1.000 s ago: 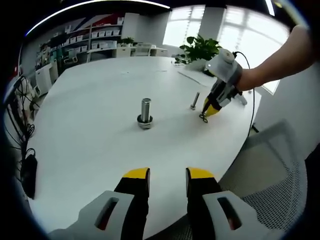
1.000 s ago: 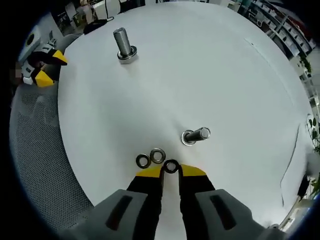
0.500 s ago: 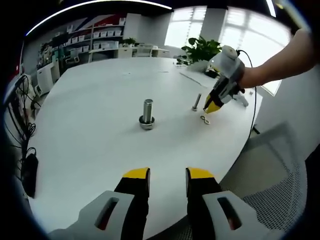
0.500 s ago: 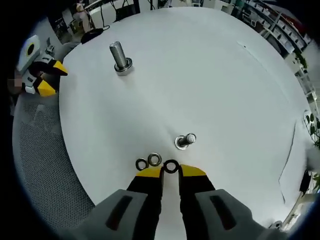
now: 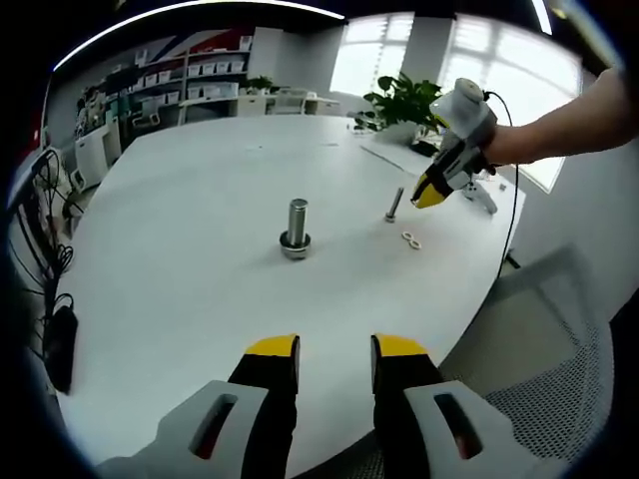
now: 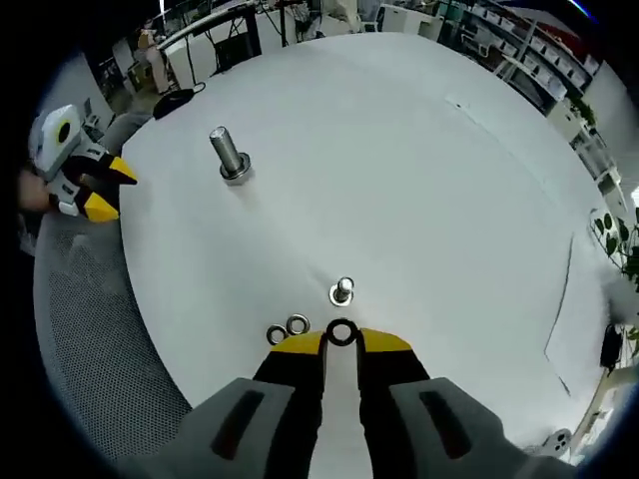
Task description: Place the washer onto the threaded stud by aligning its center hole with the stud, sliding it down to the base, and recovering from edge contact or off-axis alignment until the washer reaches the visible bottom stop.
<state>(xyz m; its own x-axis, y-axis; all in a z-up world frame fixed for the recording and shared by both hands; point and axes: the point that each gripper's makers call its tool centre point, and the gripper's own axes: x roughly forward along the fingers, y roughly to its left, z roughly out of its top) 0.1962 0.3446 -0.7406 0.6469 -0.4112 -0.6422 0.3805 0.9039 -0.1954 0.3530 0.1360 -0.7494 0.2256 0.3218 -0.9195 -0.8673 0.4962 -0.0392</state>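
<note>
up close, the right gripper [image 6: 340, 341] has its yellow-tipped fingers [image 6: 298, 344] pinched on a small dark washer [image 6: 341, 332], which stands up between the tips, held above the white desk [image 6: 419, 180]. two more washers [image 6: 288, 329] lie flat on the desk just left of those tips, side by side. just beyond them a slim bolt [image 6: 341, 291] stands on its head. farther off, toward the upper left, a thicker stud [image 6: 229, 155] stands upright with a ring already at its base. the left gripper [image 6: 85, 180] shows at the desk's far left edge.

from the other side, the left gripper [image 5: 334, 349] hovers near the desk edge [image 5: 200, 329] with its fingers [image 5: 272, 351] parted and nothing between them. the stud [image 5: 296, 228] stands mid-desk ahead of it, the slim bolt [image 5: 393, 205] and the loose washers [image 5: 409, 239] off to the right, and the right gripper [image 5: 431, 194] hangs above them in a person's hand. a mesh chair [image 5: 539, 349] sits beside the desk.
</note>
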